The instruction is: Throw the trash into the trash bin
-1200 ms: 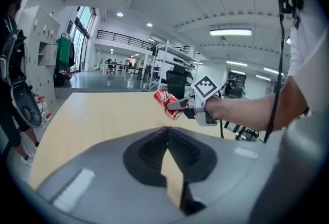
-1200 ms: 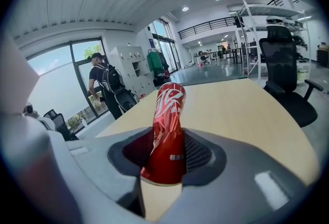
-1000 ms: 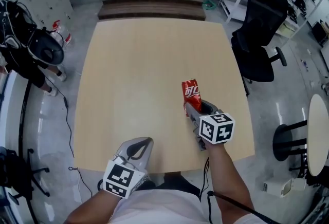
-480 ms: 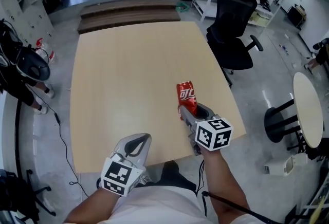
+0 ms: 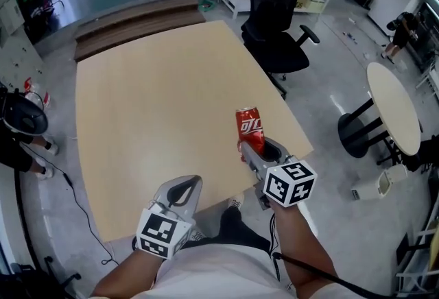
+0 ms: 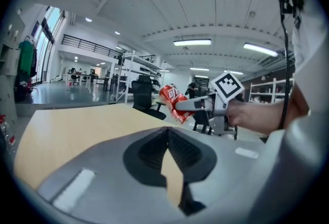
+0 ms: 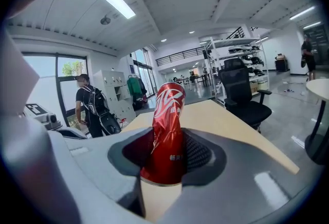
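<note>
Right gripper view shows the right tool [image 7: 165, 159] clamped round the lower half of a dented red soda can [image 7: 168, 115], upright over the counter [image 5: 151, 105] near its right edge. The left tool [image 5: 184, 191] is closed and empty. No bin shows; I'd grip firmly and carry the can level.

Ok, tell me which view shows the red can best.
The right gripper view: the red can fills the centre, crumpled, clamped in the right gripper. The head view shows it smaller, from above. The left gripper view shows it small, side-on.
</note>
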